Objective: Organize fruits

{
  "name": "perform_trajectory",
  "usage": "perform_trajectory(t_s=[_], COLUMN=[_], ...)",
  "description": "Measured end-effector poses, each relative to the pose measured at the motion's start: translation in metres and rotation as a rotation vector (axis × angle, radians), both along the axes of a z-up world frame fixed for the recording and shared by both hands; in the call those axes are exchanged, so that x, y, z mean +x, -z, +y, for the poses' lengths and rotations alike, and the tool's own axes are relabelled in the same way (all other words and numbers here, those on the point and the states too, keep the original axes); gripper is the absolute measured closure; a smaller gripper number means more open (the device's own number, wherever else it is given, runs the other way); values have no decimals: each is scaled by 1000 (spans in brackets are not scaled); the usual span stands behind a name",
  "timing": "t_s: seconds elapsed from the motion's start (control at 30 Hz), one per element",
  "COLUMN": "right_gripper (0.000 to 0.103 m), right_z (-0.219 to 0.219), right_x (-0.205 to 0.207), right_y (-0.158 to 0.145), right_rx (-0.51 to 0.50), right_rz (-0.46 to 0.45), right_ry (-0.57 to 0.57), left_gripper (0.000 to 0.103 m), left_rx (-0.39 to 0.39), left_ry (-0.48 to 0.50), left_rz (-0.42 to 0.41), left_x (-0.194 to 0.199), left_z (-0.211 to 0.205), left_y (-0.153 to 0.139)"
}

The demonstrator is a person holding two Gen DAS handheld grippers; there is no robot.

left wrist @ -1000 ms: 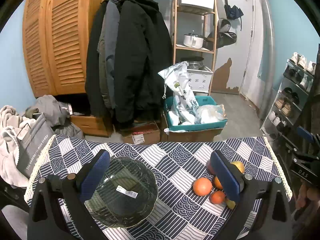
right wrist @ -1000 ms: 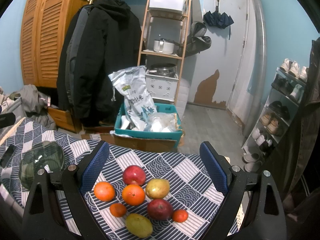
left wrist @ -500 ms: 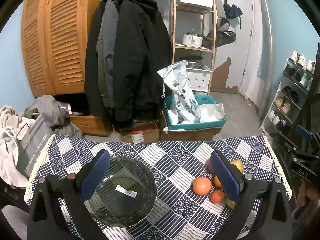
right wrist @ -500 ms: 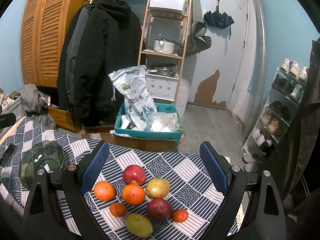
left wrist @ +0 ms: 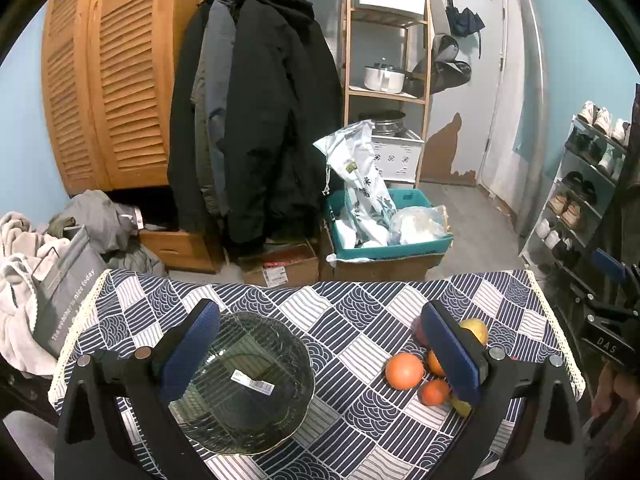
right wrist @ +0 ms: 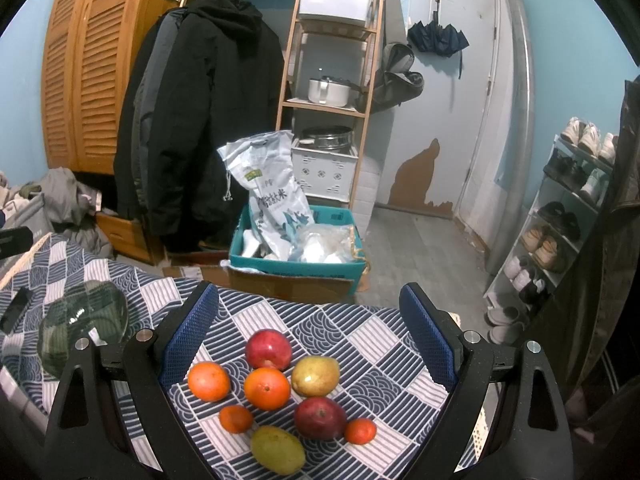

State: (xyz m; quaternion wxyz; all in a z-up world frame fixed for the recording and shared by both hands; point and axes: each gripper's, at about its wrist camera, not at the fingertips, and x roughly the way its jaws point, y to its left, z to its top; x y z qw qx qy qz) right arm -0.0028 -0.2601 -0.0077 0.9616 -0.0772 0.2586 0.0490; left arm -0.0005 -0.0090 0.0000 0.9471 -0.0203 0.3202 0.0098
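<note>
Several fruits lie in a cluster on the patterned tablecloth [right wrist: 360, 344]: a red apple [right wrist: 268, 349], a large orange [right wrist: 267, 388], another orange [right wrist: 209, 381], a yellow pear [right wrist: 315, 375], a dark red apple [right wrist: 320, 417], two small tangerines [right wrist: 235, 418] and a green-yellow mango [right wrist: 277, 449]. My right gripper [right wrist: 310, 336] hovers open above this cluster. A ribbed green glass bowl [left wrist: 244, 380] with a white label stands empty on the cloth. My left gripper [left wrist: 320, 352] is open; its left finger overlaps the bowl, its right finger hides part of the fruit [left wrist: 404, 370].
The table's far edge faces a cardboard box with a teal crate [right wrist: 298, 268] and a rice bag. Coats [left wrist: 256, 120] hang behind; a shoe rack [right wrist: 568, 208] stands at the right. A dark flat object [right wrist: 16, 308] lies at the cloth's left end.
</note>
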Motion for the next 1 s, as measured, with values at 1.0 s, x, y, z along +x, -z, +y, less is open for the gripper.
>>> perform_trajectory(t_s=[1.0], right_gripper=[12], right_z=[-13], right_x=[-4], right_y=[11], right_rx=[-18], right_rz=[13], right_ry=[18], left_gripper=[1], left_rx=[13], left_ry=[14], left_rz=[33], left_x=[2], left_z=[-8], left_y=[15])
